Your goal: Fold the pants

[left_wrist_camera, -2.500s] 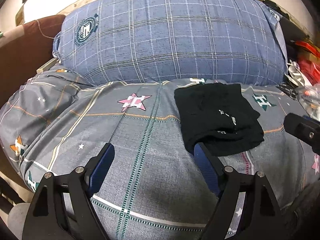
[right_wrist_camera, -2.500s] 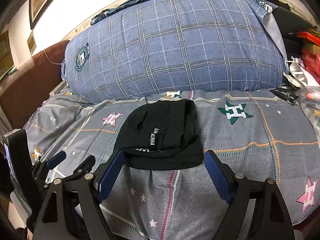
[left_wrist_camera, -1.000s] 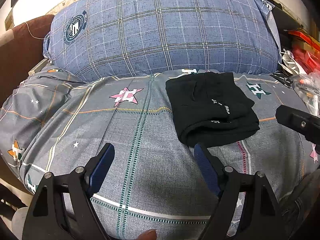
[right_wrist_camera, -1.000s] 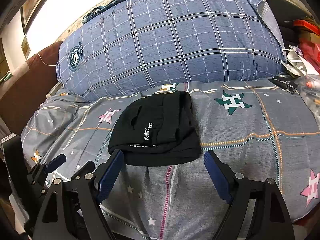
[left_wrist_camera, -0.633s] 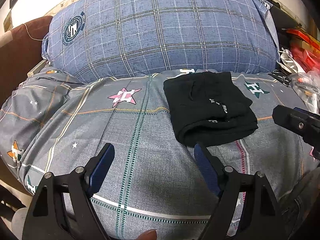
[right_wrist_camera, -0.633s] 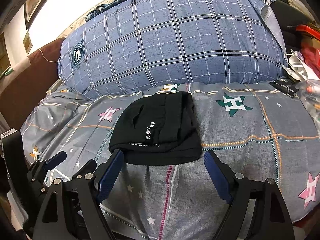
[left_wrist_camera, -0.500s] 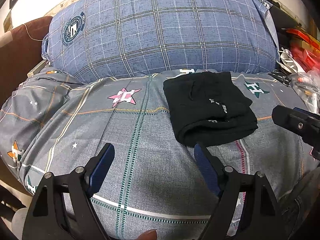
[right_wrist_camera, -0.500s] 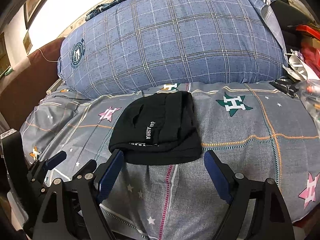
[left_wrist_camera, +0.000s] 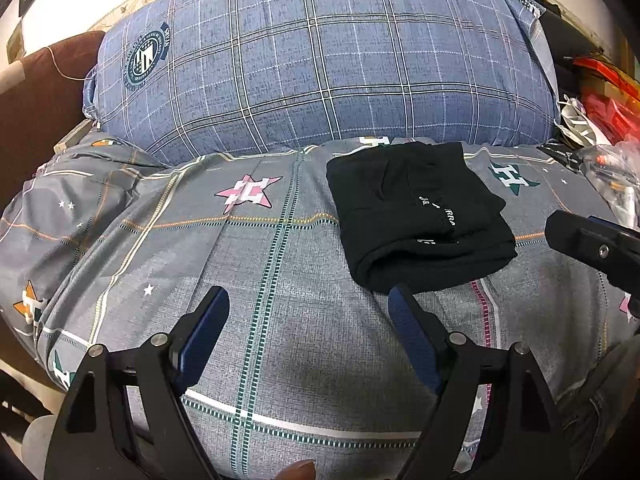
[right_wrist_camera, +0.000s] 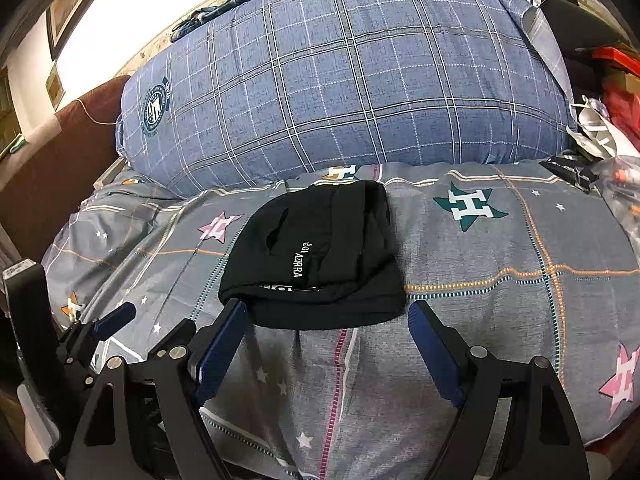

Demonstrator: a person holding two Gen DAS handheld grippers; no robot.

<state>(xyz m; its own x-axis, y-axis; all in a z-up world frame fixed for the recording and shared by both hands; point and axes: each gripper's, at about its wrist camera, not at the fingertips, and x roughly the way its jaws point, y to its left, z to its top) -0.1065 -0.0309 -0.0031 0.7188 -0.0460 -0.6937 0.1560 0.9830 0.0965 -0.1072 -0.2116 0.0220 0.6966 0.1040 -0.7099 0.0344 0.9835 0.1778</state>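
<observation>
While I hold both tools above the bed, my left gripper (left_wrist_camera: 308,304) has its jaws spread wide with nothing between them but the grey star-patterned bedspread (left_wrist_camera: 256,264). My right gripper (right_wrist_camera: 326,316) is spread just as wide and is also empty. The black pants (right_wrist_camera: 320,256) lie folded into a compact, layered bundle on the bedspread, straight ahead of my right gripper, their near edge just beyond its fingertips (right_wrist_camera: 236,312). From my left gripper the pants (left_wrist_camera: 416,216) sit ahead and to the right, the near folded edge just beyond its right finger; whether cloth and finger touch, I cannot tell. White lettering runs across the top layer of the bundle, too small for me to read fully. Beyond the pants, a big blue plaid pillow (right_wrist_camera: 344,76) fills the far side of the bed, its edge close to the bundle's far end. Far off to my right, past the bedspread, sits a clutter of red and white items (left_wrist_camera: 600,112). My right gripper's black body (left_wrist_camera: 592,240) shows at the right edge of my left camera.
</observation>
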